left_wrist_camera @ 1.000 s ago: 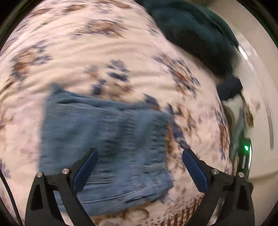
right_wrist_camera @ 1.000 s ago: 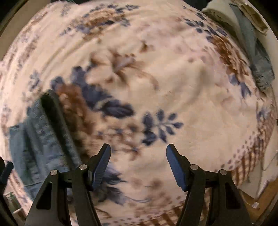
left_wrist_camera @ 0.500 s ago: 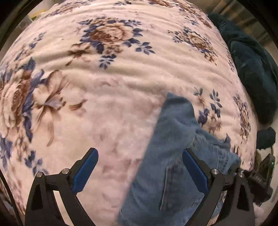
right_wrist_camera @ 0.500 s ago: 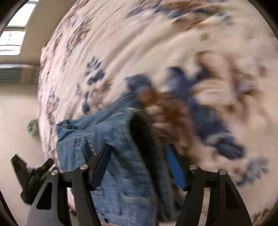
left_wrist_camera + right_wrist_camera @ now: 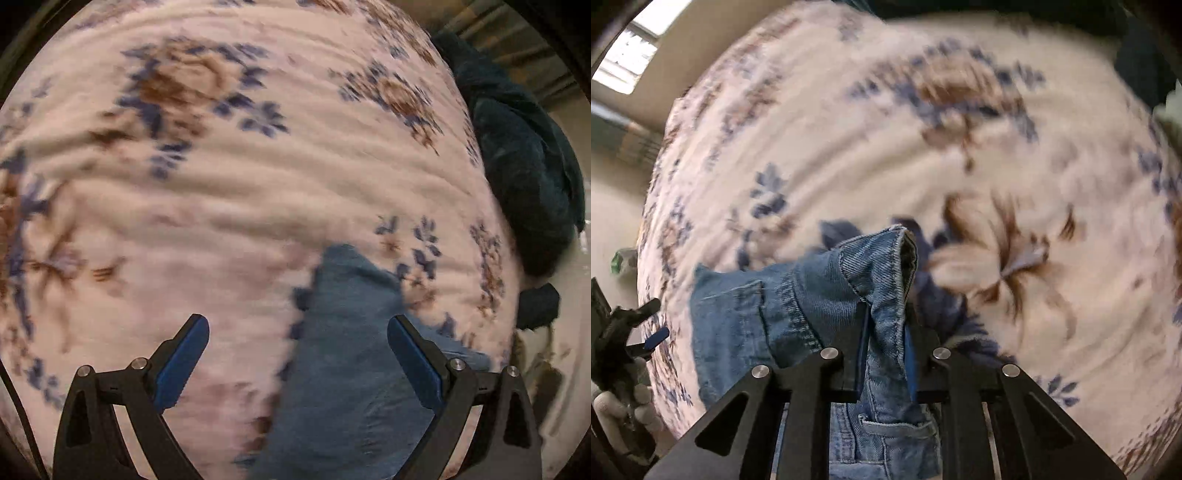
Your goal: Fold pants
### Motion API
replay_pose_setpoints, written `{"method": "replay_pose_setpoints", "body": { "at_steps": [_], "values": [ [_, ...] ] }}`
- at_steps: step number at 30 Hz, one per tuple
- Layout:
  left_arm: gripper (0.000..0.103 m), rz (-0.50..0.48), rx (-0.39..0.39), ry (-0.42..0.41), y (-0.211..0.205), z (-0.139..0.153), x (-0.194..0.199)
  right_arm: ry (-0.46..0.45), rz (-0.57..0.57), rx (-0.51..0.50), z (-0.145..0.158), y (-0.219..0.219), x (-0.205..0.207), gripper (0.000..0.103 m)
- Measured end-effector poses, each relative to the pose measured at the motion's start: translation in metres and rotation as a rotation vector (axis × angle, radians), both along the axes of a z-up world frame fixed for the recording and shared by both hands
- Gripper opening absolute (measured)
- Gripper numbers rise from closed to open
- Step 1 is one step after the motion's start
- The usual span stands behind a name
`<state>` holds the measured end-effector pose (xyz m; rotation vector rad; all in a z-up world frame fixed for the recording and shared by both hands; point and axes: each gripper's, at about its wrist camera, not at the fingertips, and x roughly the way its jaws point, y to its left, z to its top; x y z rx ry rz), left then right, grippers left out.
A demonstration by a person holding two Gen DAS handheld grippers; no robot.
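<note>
Counts: one pair of faded blue denim pants (image 5: 798,306), one cream fleece blanket with blue and brown flowers (image 5: 229,192), two black two-finger grippers with blue pads
Right gripper (image 5: 886,354): lower middle of its view; its jaws have just been closing and now pinch a stitched denim edge that stands up between the pads
Left gripper (image 5: 299,358): lower part of its view, jaws spread wide and holding nothing; blurred denim lies under the gap and beneath the right-hand finger
Pants: lying on the blanket, in the lower centre of both views, with the pinched edge lifted
Edges: the blanket falls away at the left of the right wrist view, pale floor beyond; a dark teal plush heap (image 5: 524,173) sits at the upper right edge of the left wrist view
Open room: bare blanket fills the upper and left parts of both views
Textures: ribbed soft fleece; twill denim with seams and a belt loop
</note>
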<state>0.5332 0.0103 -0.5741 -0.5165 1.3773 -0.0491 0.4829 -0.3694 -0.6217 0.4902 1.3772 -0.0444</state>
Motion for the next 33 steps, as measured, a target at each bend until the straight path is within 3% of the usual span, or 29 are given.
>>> {"method": "replay_pose_setpoints", "body": {
  "at_steps": [1,2,4,6,7,8,11,13,15,18,21,23,26,28,30,31,33],
  "values": [
    [0.099,-0.024,-0.023,0.018,-0.008,-0.008,0.008,0.03,0.02,0.008,-0.01,0.001,0.005,0.021],
    [0.099,-0.044,-0.039,0.039,-0.014,-0.016,0.014,0.055,0.027,0.003,-0.019,-0.002,0.009,0.028],
    [0.098,-0.075,-0.065,0.087,-0.025,-0.036,0.031,0.06,0.009,0.033,-0.02,-0.005,0.011,0.03],
    [0.09,-0.101,-0.085,0.124,-0.033,-0.057,0.047,0.066,-0.005,0.056,-0.018,-0.008,0.009,0.036],
    [0.074,-0.114,-0.09,0.121,-0.036,-0.061,0.051,0.063,-0.012,0.065,-0.016,-0.009,0.006,0.04],
    [0.045,-0.138,-0.086,0.101,-0.04,-0.062,0.057,0.065,-0.018,0.067,-0.017,-0.009,0.002,0.045],
    [0.028,-0.244,0.02,0.057,-0.054,-0.058,0.065,0.099,-0.009,0.117,-0.025,-0.01,-0.012,0.053],
    [0.026,-0.309,0.105,0.035,-0.055,-0.058,0.072,0.127,0.033,0.112,-0.034,-0.004,-0.017,0.052],
    [0.026,-0.28,0.144,0.027,-0.044,-0.058,0.079,0.135,0.07,0.027,-0.044,0.0,-0.022,0.055],
    [0.027,-0.24,0.089,0.023,-0.029,-0.046,0.08,0.154,0.021,0.061,-0.048,-0.005,-0.026,0.055],
    [0.049,-0.235,0.016,-0.017,-0.019,-0.019,0.055,0.164,-0.058,0.147,-0.035,-0.016,-0.041,0.058],
    [0.073,-0.21,-0.041,-0.048,-0.01,-0.002,0.02,0.189,-0.127,0.244,-0.032,-0.023,-0.062,0.061],
    [0.075,-0.192,-0.109,-0.009,-0.01,-0.003,-0.028,0.271,-0.21,0.367,-0.047,-0.017,-0.099,0.061],
    [0.075,-0.181,-0.127,0.034,-0.016,-0.013,-0.052,0.27,-0.233,0.429,-0.058,-0.013,-0.109,0.061],
    [0.075,-0.193,-0.153,0.072,-0.02,-0.028,-0.072,0.238,-0.303,0.484,-0.075,-0.012,-0.118,0.057],
    [0.075,-0.199,-0.131,0.09,-0.026,-0.034,-0.079,0.223,-0.334,0.519,-0.08,-0.013,-0.122,0.043],
    [0.078,-0.215,-0.097,0.094,-0.031,-0.044,-0.088,0.202,-0.387,0.513,-0.077,-0.015,-0.13,0.032]
  ]
}}
